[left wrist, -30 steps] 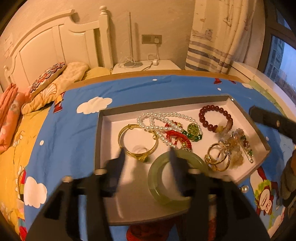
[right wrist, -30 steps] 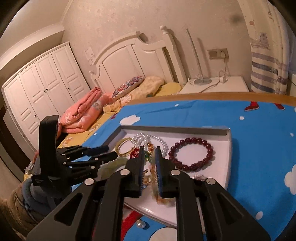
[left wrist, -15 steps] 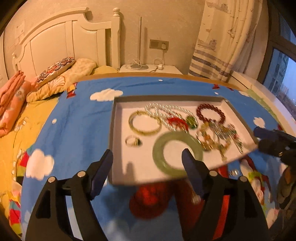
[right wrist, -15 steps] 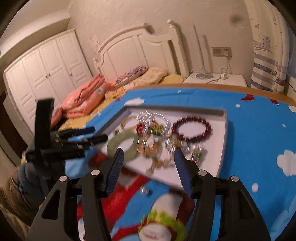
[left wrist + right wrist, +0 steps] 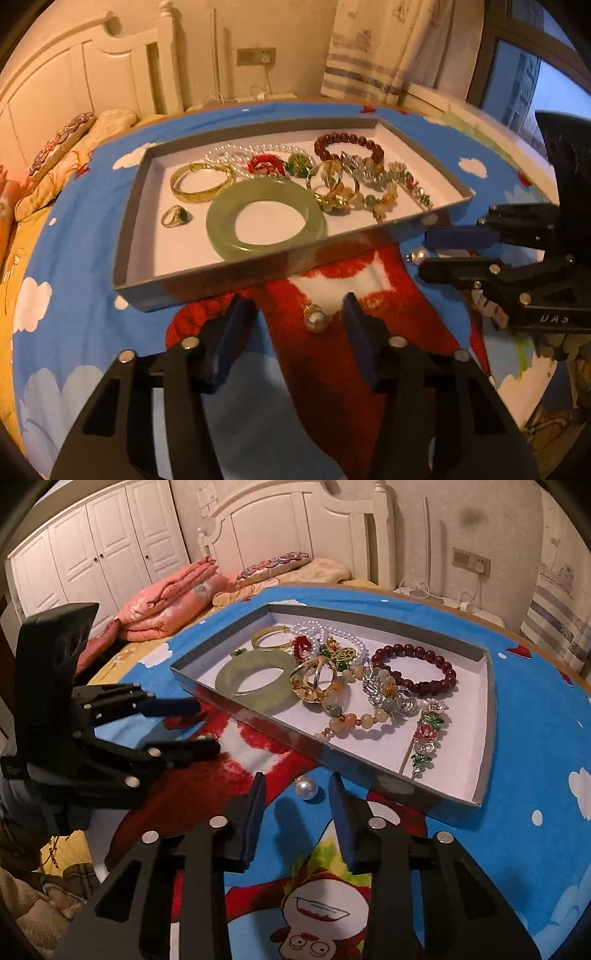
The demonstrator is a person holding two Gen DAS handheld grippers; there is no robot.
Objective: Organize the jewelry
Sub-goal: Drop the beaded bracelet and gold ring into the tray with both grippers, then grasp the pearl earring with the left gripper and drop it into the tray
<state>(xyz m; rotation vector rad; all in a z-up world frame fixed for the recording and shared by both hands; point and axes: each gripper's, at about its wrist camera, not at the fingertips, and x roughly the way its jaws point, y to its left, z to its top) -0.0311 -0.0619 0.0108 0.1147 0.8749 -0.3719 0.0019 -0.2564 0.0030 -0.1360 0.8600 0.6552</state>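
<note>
A grey shallow tray point(image 5: 140, 206) point(image 5: 487, 701) on the blue cartoon cloth holds a green jade bangle point(image 5: 266, 218) point(image 5: 255, 679), a gold bangle point(image 5: 201, 182), a gold ring point(image 5: 175, 218), a pearl necklace point(image 5: 236, 153), a dark red bead bracelet point(image 5: 347, 144) point(image 5: 417, 664) and a flowered hairpin point(image 5: 424, 734). One pearl earring point(image 5: 316, 319) lies on the cloth between my open left gripper point(image 5: 299, 317) fingers. Another pearl earring point(image 5: 306, 789) point(image 5: 417, 255) lies between my open right gripper point(image 5: 297, 794) fingers.
The cloth covers a round table point(image 5: 535, 775). Behind it are a bed with pillows point(image 5: 62, 136), folded pink blankets point(image 5: 173, 598), a white wardrobe point(image 5: 92, 554), a nightstand point(image 5: 461, 605) and a curtain point(image 5: 373, 48). Each gripper shows in the other's view, left gripper point(image 5: 192, 727), right gripper point(image 5: 443, 251).
Both grippers pulled back from over the tray to the cloth in front of it. The right gripper opened. Each now frames a loose pearl earring.
</note>
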